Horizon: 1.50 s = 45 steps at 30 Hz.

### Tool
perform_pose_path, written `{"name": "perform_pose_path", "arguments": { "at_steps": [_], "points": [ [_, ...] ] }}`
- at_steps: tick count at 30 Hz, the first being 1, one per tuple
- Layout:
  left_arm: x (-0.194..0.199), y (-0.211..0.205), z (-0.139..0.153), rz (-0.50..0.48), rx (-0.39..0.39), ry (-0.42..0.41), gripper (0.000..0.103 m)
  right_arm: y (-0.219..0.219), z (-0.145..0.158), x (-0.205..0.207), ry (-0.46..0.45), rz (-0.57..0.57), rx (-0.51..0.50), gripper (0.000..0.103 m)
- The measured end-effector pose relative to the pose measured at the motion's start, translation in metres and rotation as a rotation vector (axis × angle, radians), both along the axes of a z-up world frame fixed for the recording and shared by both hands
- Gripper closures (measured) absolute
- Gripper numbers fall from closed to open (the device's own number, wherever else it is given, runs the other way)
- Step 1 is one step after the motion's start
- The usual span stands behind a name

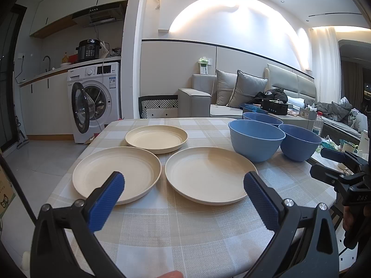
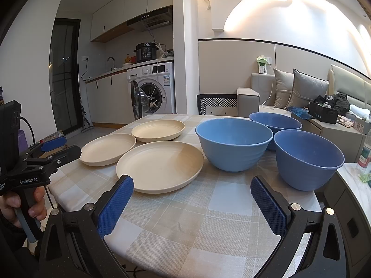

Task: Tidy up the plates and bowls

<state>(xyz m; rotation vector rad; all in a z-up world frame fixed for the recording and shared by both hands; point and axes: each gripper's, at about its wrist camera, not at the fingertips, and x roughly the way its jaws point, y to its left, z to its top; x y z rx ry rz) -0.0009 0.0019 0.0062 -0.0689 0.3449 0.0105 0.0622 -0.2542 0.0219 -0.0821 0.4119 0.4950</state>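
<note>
three cream plates are lying flat and separate on the desk, none stacked yet. taking the nearest blue bowl as the landmark: one plate is sitting just to its left, a second further left, a third behind those two. two more blue bowls are standing right of and behind the landmark bowl, close together, not nested.

the left gripper is hovering in front of the plates with its jaws spread wide and holding nothing; the right gripper is hovering in front of the landmark bowl, likewise wide and empty.

judging from this, stacking is about to start. the plates are shallow, so pinching one by its rim and lifting it level before lowering it centred onto a neighbour looks wisest; the bowls are probably nesting best by gripping a wall.

a checked cloth is covering the desk. beyond the landmark bowl a sofa is standing, and far to its left a washing machine with its door open.
</note>
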Motion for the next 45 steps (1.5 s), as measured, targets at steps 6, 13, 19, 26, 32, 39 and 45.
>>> {"name": "perform_pose_path", "arguments": {
  "at_steps": [6, 13, 19, 26, 32, 39, 45],
  "points": [
    [0.0, 0.0, 0.0, 0.001, 0.0, 0.001, 0.0, 0.001, 0.0, -0.001, 0.001, 0.001, -0.001, 0.0],
    [0.001, 0.001, 0.001, 0.002, 0.0, 0.001, 0.0, 0.003, 0.0, -0.001, 0.0, 0.007, -0.002, 0.0],
    [0.001, 0.001, 0.001, -0.01, -0.001, 0.004, 0.0, 0.004, 0.003, 0.0, -0.001, 0.012, 0.001, 0.0],
    [0.001, 0.003, 0.001, -0.011, -0.008, 0.01, 0.0, 0.004, 0.005, 0.002, 0.0, 0.011, 0.002, 0.0],
    [0.004, 0.007, 0.003, 0.0, 0.002, 0.022, 0.0, 0.006, 0.01, 0.005, 0.006, 0.022, 0.002, 0.0],
    [0.007, 0.008, 0.006, 0.001, 0.041, 0.021, 0.0, 0.01, 0.015, 0.014, 0.021, 0.045, 0.006, 0.0],
    [0.011, 0.012, 0.012, 0.011, 0.048, 0.013, 0.0, 0.017, 0.023, 0.021, 0.02, 0.068, -0.003, 0.0]
  ]
}}
